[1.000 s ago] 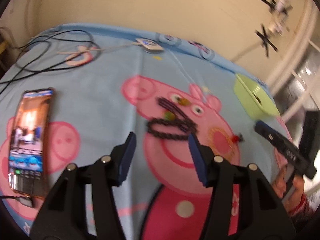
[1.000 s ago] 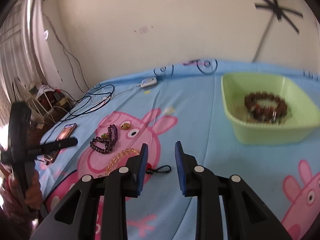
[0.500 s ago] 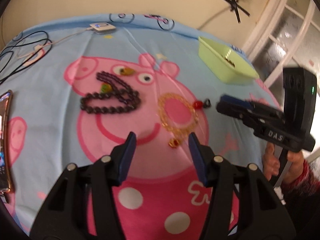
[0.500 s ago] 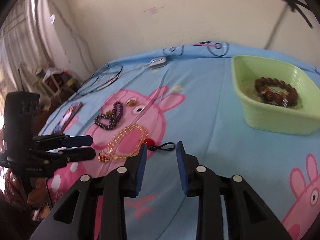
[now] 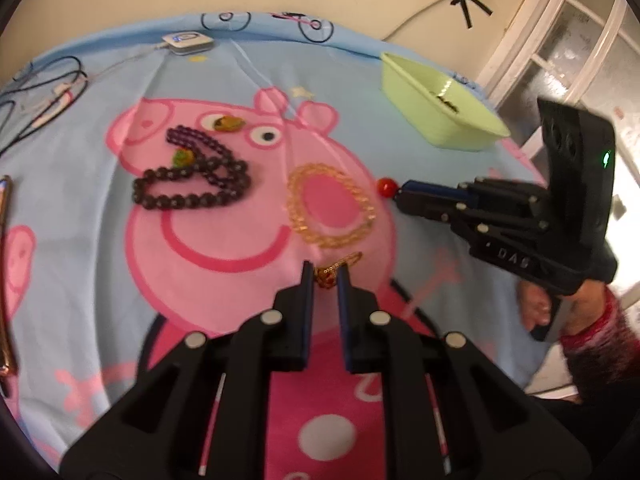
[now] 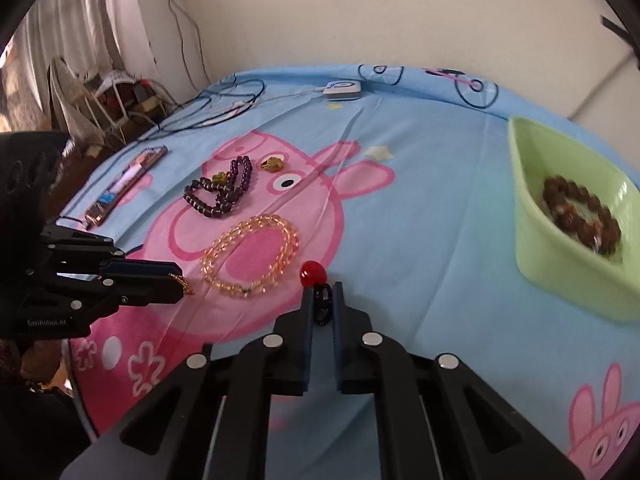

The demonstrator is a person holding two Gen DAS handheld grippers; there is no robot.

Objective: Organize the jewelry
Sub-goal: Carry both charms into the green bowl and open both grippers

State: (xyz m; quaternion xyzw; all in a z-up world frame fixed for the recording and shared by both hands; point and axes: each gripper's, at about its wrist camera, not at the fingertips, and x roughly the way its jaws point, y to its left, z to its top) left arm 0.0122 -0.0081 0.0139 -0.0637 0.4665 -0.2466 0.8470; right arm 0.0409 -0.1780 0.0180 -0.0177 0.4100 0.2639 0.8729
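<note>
Left tongs (image 5: 325, 277) are closing, their jaws pinching a small gold charm with a red stone (image 5: 329, 274) on the cartoon-pig sheet (image 5: 100, 208). Right tongs (image 6: 322, 303) are fully closed on the black cord loop (image 6: 322, 305) of a red bead (image 6: 313, 271), which lies just beyond the tips. Between both pieces lies an amber bead bracelet (image 5: 331, 210); farther off lie dark bead strands (image 5: 192, 178) with a green stone (image 5: 182, 157) and a gold-brown charm (image 5: 229, 123). At the sheet's right edge stands a green tray (image 6: 560, 248) containing a brown bead bracelet (image 6: 580, 212).
</note>
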